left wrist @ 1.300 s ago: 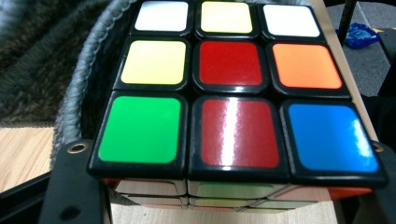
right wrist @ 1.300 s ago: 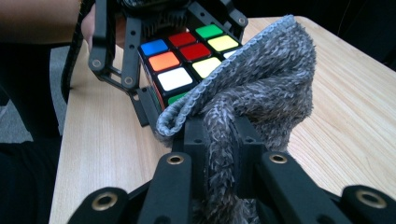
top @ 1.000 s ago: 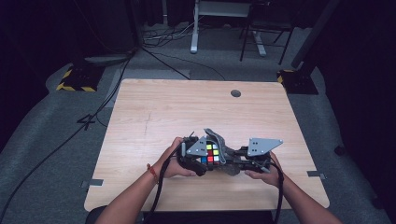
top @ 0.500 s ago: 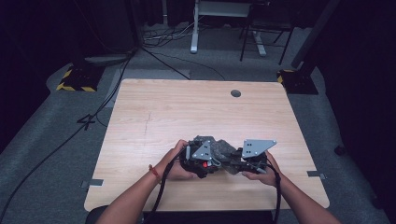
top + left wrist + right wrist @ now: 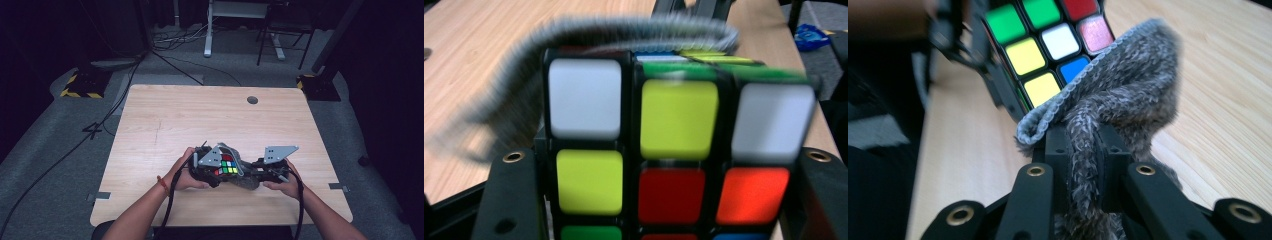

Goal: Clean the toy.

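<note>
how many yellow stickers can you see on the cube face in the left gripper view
2 on the cube: one in the top row's middle, one in the middle row at left. The bottom row is cut off, so more may be hidden.

A light wooden table (image 5: 175, 120) is being seen on grey carpet (image 5: 60, 150), with a round dark grommet (image 5: 252, 100) set near its far edge. Black cables (image 5: 165, 50) are being trailed across the floor, and a yellow-and-black striped base (image 5: 80, 86) is lying beyond the table's far left corner.
</note>
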Tool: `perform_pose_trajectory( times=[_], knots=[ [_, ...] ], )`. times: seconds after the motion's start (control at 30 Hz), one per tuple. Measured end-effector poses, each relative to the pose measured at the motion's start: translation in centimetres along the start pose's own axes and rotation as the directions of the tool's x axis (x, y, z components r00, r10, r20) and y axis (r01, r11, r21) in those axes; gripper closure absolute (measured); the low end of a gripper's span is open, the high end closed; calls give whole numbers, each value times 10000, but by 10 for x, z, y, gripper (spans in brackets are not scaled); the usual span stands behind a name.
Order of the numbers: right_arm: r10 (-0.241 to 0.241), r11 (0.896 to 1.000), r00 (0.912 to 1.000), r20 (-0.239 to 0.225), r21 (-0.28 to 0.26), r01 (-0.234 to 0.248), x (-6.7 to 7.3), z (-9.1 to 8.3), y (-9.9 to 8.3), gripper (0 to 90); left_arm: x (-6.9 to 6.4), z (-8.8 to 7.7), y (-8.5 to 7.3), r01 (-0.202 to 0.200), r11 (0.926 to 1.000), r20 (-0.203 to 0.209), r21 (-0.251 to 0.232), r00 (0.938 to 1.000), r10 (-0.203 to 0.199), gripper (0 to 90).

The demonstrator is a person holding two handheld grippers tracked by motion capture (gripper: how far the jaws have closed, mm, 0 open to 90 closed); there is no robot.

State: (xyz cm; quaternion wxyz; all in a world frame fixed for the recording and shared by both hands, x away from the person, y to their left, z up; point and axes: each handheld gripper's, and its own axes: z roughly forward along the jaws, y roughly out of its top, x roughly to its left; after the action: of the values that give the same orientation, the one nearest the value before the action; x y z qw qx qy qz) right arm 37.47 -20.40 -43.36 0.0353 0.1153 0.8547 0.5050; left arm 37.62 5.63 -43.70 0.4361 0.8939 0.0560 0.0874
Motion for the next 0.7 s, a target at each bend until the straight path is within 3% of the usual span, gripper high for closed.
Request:
perform_pose_trajectory(
  times=[0.17, 0.23, 0.33, 0.43, 0.5, 0.57, 0.63, 0.7],
  knots=[
    [-148, 9986, 9996, -256, -503, 135, 5, -3, 5, 800, -2, 5, 0, -187, 9986, -42, 502, 9998, 189, 317],
    [-367, 9978, 9992, -157, -550, 358, 8, -3, 8, 801, -2, 5, 0, -138, 9985, -54, 530, 9999, 141, 322],
    [-270, 9974, 9994, -211, -670, 256, 7, -4, 8, 800, -2, 6, 0, -98, 9985, -137, 542, 9999, 105, 322],
    [-259, 9980, 9997, 35, -582, 261, 6, -2, 7, 800, -1, 2, 0, -101, 9998, -359, 193, 9993, 108, 331],
    [-185, 9994, 9993, 332, -289, 195, 3, -1, 5, 800, -1, -2, 1, -38, 9998, -274, -170, 9996, 33, 333],
    [85, 10000, 9994, 347, -40, -84, -1, 4, 0, 799, -2, -5, 3, -139, 9992, -268, -366, 9996, 129, 333],
    [6, 10000, 9993, 365, 81, -9, -1, 6, 0, 798, -4, -3, 4, -116, 9993, -157, -361, 9998, 110, 333],
    [-105, 9999, 9996, 250, 61, 103, 3, 9, 2, 798, -4, 0, 4, -221, 9998, -245, -22, 9995, 221, 328]
  ],
)
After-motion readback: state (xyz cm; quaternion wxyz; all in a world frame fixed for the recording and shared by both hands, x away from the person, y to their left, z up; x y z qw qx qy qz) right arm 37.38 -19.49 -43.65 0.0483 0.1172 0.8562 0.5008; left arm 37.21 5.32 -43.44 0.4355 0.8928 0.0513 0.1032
